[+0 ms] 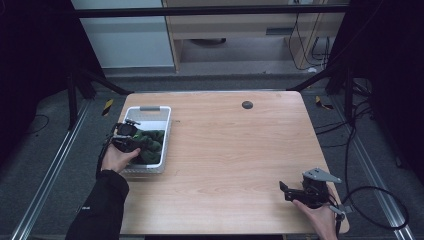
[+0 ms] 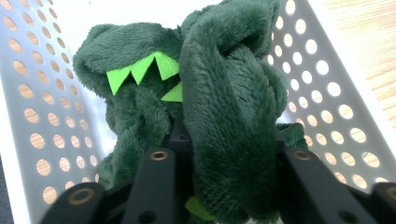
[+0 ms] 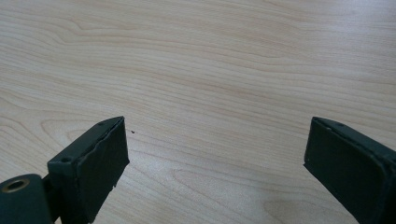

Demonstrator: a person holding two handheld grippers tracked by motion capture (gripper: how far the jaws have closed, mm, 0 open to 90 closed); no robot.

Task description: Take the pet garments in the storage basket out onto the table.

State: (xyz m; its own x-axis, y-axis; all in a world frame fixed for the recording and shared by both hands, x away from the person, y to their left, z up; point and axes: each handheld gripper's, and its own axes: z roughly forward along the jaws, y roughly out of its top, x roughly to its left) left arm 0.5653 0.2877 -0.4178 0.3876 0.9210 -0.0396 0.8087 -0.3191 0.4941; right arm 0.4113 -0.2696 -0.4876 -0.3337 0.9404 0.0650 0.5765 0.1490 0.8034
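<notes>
The left gripper [image 2: 219, 186] is clamped on a dark green plush toy [image 2: 205, 102] inside the white perforated basket [image 1: 160, 117] — likely a lift-out next, needing a straight rise clear of the walls — while the right gripper [image 3: 215, 163] rests wide apart over bare table [image 1: 235, 155]

- I find no legible text, label, brand or number on anything in my views.
- A small pale mark on my left sleeve [image 1: 86, 206] is unreadable.
</notes>
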